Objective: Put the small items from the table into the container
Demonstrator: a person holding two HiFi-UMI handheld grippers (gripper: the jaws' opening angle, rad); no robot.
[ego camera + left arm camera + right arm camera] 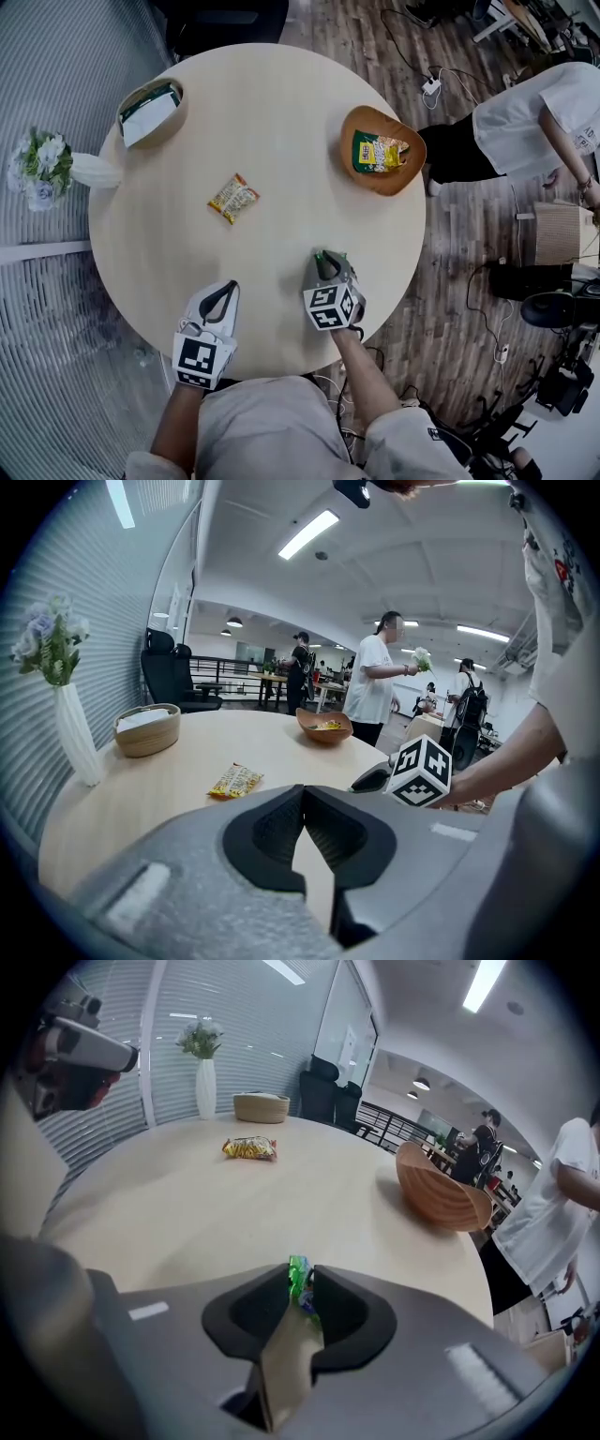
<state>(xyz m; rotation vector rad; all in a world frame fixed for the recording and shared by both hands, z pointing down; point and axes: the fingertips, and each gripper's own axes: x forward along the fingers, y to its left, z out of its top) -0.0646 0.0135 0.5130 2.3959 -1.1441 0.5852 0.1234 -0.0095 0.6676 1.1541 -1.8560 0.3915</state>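
My right gripper [327, 256] [302, 1281] rests near the table's front edge, shut on a small green wrapped item [299, 1272] that pokes out between its pads. To its left, my left gripper [227, 290] [302, 797] is shut with nothing between its jaws. A yellow snack packet [233, 198] [235, 781] [250, 1149] lies flat near the middle of the round table [281, 112]. The wooden bowl [362, 119] [325, 731] [441, 1199] at the far right holds a yellow-green packet [378, 153].
A round woven basket [174, 120] [145, 733] with a white and green pack stands at the far left. A white vase of flowers [94, 171] [73, 733] sits at the left edge. A person [530, 122] stands beyond the table's right side, among floor cables.
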